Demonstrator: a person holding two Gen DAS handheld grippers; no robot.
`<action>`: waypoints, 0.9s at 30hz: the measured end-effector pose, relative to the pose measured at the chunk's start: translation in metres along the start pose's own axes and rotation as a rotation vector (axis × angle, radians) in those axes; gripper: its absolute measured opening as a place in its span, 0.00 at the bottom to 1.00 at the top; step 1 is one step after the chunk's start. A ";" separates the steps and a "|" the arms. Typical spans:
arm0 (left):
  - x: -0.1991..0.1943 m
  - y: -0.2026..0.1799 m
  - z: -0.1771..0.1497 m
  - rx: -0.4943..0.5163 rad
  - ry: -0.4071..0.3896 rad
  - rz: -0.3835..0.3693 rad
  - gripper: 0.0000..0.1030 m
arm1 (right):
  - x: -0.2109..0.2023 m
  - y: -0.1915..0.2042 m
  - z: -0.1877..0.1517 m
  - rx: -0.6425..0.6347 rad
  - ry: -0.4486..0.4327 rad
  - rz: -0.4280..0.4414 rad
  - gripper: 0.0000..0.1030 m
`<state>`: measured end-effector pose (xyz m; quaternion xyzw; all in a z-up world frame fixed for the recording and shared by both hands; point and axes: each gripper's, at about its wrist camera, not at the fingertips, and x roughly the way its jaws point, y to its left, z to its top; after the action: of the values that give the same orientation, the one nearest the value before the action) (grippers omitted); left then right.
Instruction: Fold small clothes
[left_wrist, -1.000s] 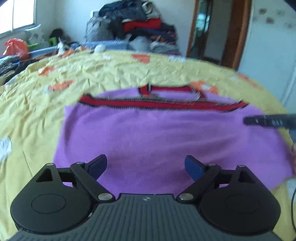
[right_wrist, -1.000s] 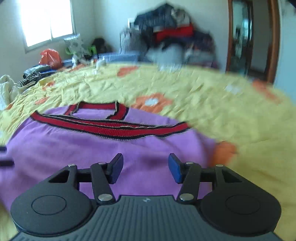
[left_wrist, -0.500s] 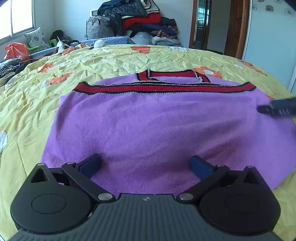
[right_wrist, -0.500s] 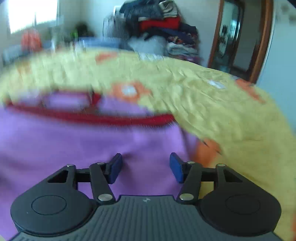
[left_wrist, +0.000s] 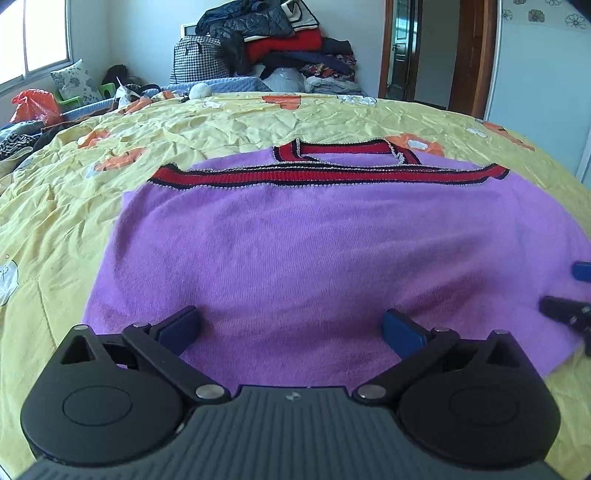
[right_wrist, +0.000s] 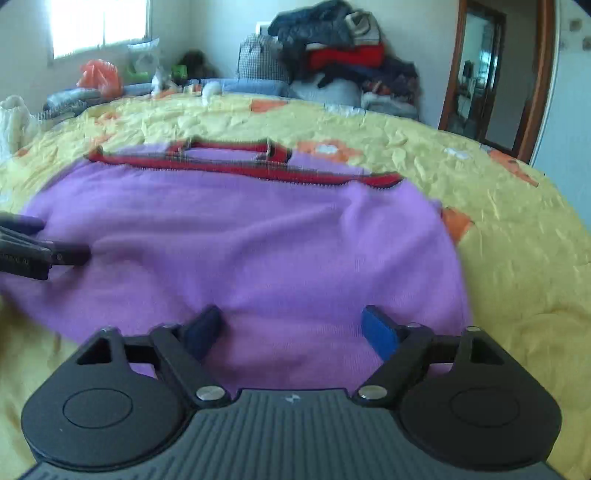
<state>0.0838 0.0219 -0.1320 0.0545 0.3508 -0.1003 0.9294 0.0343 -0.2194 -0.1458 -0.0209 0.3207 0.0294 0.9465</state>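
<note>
While the left wrist camera is looking forward over the bed (left_wrist: 66, 206), one purple sweater (left_wrist: 314, 251) is lying flat on the yellow bedspread, spreading across the middle and reaching toward the right edge. It is showing red trim (left_wrist: 325, 173) with dark edging along its far side, and a red neckline (left_wrist: 343, 149) is sitting just beyond that band. Its long axis is running left to right, with the neckline pointing away toward the far edge and the plain hem lying nearest the camera. The left gripper (left_wrist: 291, 326) is hovering over the near hem with its jaws spread wide, holding nothing. The right gripper (left_wrist: 569, 291) is showing at the right edge of this view, over the sweater's near right corner, and its jaws are standing apart. One pile of clothes (left_wrist: 280, 40) is sitting beyond the far edge of the bed.

Seen from the right wrist camera, the same single sweater (right_wrist: 258, 243) is looking slightly blurred, with its trim (right_wrist: 258, 168) again on the far side. The right gripper (right_wrist: 291, 328) is hanging over the near hem, jaws wide apart and gripping nothing. The left gripper (right_wrist: 48, 240) is poking in from the left edge over the cloth.
</note>
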 end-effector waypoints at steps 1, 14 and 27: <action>-0.002 0.002 -0.002 0.010 -0.001 -0.004 1.00 | -0.002 -0.006 -0.001 0.016 0.028 -0.007 0.94; -0.040 0.112 0.016 -0.069 -0.076 0.011 1.00 | -0.040 0.053 0.006 -0.110 -0.094 0.163 0.96; -0.022 0.082 -0.013 -0.005 0.056 -0.192 1.00 | -0.006 0.086 -0.005 -0.086 0.049 0.133 0.98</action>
<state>0.0774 0.1073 -0.1244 0.0213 0.3803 -0.1865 0.9056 0.0208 -0.1346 -0.1478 -0.0407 0.3427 0.1056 0.9326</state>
